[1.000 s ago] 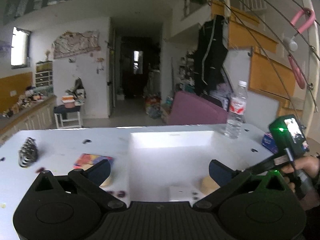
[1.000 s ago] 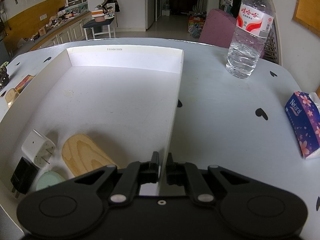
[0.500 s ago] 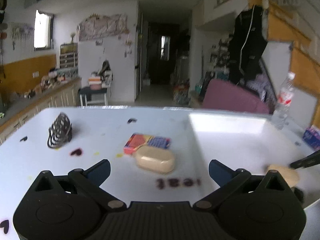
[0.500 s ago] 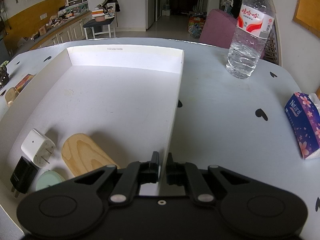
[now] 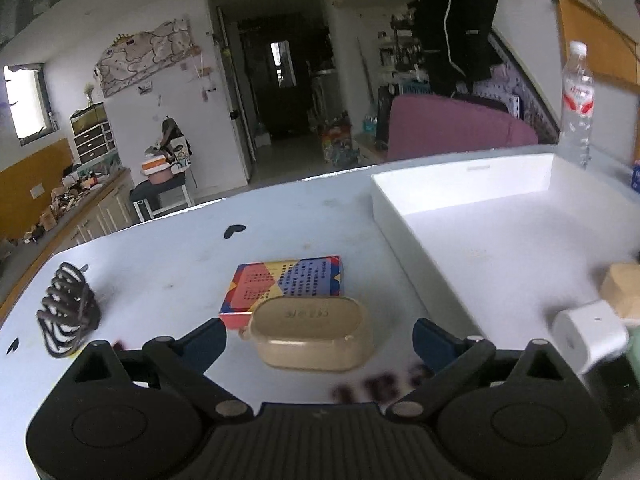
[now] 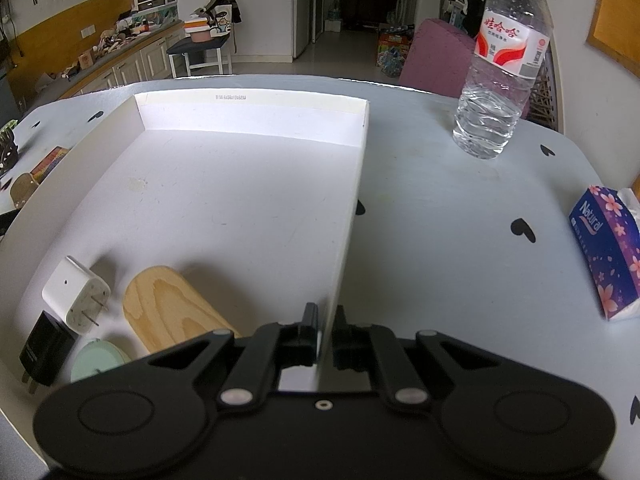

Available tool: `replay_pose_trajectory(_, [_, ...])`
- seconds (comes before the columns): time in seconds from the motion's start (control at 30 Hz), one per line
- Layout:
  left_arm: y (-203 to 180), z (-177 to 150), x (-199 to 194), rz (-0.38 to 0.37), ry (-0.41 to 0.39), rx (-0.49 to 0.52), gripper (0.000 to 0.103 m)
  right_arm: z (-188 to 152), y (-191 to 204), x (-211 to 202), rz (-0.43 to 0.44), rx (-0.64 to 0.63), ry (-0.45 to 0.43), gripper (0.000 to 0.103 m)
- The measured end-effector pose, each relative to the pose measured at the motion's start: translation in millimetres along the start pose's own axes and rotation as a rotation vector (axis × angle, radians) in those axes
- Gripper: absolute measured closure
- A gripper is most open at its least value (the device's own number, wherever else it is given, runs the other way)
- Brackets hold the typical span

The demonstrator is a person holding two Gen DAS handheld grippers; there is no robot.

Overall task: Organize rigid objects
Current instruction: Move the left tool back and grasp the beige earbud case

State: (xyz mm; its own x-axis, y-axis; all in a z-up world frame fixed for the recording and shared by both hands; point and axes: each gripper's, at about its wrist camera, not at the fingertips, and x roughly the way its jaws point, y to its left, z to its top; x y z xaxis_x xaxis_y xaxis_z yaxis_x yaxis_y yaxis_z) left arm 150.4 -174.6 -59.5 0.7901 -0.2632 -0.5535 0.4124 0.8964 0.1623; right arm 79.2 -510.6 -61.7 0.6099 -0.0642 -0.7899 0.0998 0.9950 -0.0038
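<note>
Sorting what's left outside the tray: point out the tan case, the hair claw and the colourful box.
Tan case [image 5: 314, 330], left wrist view, middle of its lid.
Hair claw [image 5: 66, 314], left wrist view, middle of its dark prongs.
Colourful box [image 5: 288, 282], left wrist view, centre of its printed top.

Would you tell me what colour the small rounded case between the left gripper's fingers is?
The rounded case is beige-tan, clearest in the left wrist view.

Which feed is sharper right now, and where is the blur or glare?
Right wrist view: sharp throughout, water bottle label readable. Left wrist view: motion-smeared near the edges, white charger and red table lettering blurred, beige case fairly clear, tray far wall washed out by glare.
</note>
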Motion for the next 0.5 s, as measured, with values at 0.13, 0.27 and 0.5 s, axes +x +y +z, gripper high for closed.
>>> replay_pose_trajectory(0.13, [8, 4, 13, 0.004, -0.005, -0.038, 0.003, 0, 0, 0, -0.001, -0.002, 0.000, 0.096])
replay_pose_trajectory(0.27, [12, 4, 17, -0.038, 0.003, -0.078, 0.009, 1, 0, 0, 0.000, -0.002, 0.001, 0.096])
replay_pose_trajectory(0.5, [23, 3, 18, -0.057, 0.027, -0.113, 0.018, 1, 0, 0, -0.001, -0.006, 0.001, 0.096])
